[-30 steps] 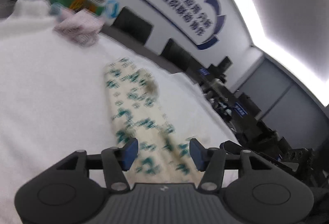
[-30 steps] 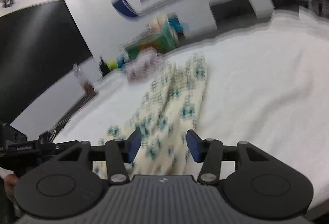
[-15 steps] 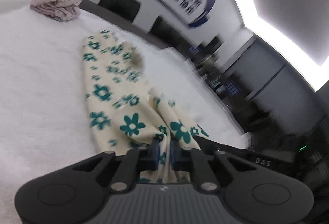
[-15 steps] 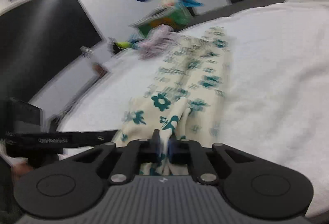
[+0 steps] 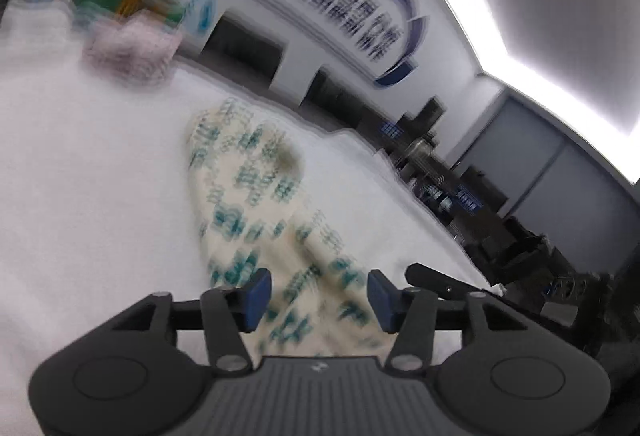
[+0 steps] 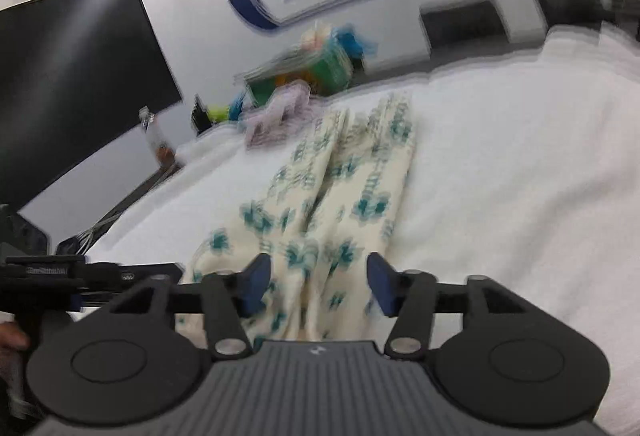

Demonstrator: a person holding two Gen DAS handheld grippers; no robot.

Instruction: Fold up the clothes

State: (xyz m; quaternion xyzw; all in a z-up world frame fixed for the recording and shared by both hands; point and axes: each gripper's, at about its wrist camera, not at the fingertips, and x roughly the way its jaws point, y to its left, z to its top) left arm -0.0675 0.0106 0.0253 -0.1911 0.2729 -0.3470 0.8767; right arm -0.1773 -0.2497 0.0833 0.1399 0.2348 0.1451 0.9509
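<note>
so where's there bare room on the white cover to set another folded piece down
Two bare patches flank the floral garment: the white cover on its left in the left wrist view, and the wide stretch on its right in the right wrist view. The far end is crowded: a pink cloth pile and a green bag.

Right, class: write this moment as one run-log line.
task: fold clothes | left gripper: open | right gripper: open | floral garment: flat on white table cover, between both jaws | pink cloth: behind
</note>
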